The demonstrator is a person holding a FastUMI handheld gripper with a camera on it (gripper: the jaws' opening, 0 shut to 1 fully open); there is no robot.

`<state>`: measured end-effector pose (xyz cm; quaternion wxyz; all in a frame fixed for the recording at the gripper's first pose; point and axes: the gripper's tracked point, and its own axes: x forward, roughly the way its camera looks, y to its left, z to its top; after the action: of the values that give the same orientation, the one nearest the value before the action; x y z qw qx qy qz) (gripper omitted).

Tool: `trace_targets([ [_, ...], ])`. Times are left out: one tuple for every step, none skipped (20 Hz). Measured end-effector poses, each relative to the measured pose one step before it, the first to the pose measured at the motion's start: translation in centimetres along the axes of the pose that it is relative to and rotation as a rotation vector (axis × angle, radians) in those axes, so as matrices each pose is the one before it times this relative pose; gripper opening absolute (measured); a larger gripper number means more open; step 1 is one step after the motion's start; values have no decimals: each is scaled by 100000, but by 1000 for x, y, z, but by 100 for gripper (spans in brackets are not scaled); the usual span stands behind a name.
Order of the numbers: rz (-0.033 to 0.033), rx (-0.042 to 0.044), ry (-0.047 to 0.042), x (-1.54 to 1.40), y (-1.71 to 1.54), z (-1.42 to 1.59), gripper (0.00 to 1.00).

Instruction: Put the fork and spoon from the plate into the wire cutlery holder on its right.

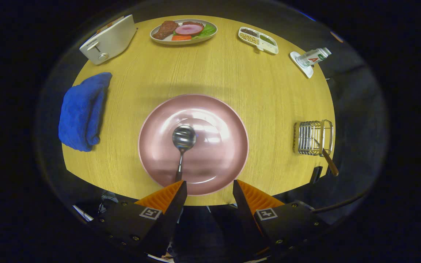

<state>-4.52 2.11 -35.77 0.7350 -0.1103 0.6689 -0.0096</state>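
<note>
A pink plate [225, 120] lies on the round wooden table just ahead of my fingers. On it rests a metal spoon [183, 140], bowl toward the plate's middle, its handle running back toward my left finger [174, 199]. My gripper [209, 187] hovers open above the plate's near rim with nothing between its fingers. To the right of the plate stands the wire cutlery holder [313, 137]. A utensil with a brown wooden handle [330, 162] leans out of the holder toward the table's edge.
A folded blue towel [82, 111] lies left of the plate. At the far side stand a white toaster [109, 39], a dish of food [184, 31], a divided white tray [258, 39] and a toppled bottle on a small white dish [311, 58].
</note>
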Motion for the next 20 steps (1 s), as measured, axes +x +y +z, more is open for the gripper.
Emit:
trace_targets([
  [1710, 510, -278, 565, 892, 43, 79],
  [825, 6, 87, 597, 590, -92, 79],
  [-584, -634, 573, 528, 235, -253, 79],
  [-676, -1121, 783, 568, 179, -199, 78],
  [-505, -1143, 888, 654, 164, -228, 78],
  [291, -692, 666, 513, 128, -44, 75],
  [1327, 50, 199, 400, 321, -25, 74],
  [1187, 562, -15, 505, 348, 27, 72],
  [924, 570, -428, 558, 203, 39, 72],
  [7, -148, -91, 289, 14, 195, 69],
  [902, -347, 314, 241, 266, 21, 61],
  [81, -376, 657, 405, 174, -148, 49],
  [1, -146, 915, 205, 37, -55, 48],
  [312, -2, 426, 219, 65, -106, 48],
  [665, 147, -292, 217, 128, 162, 48],
  [1102, -535, -736, 198, 323, 250, 41],
  [479, -694, 431, 0, 58, -73, 24],
  [-304, -562, 1169, 98, -92, -115, 20],
  [-245, -434, 651, 48, 169, -120, 20],
  [-1520, -1367, -1603, -1246, 83, 112, 20],
])
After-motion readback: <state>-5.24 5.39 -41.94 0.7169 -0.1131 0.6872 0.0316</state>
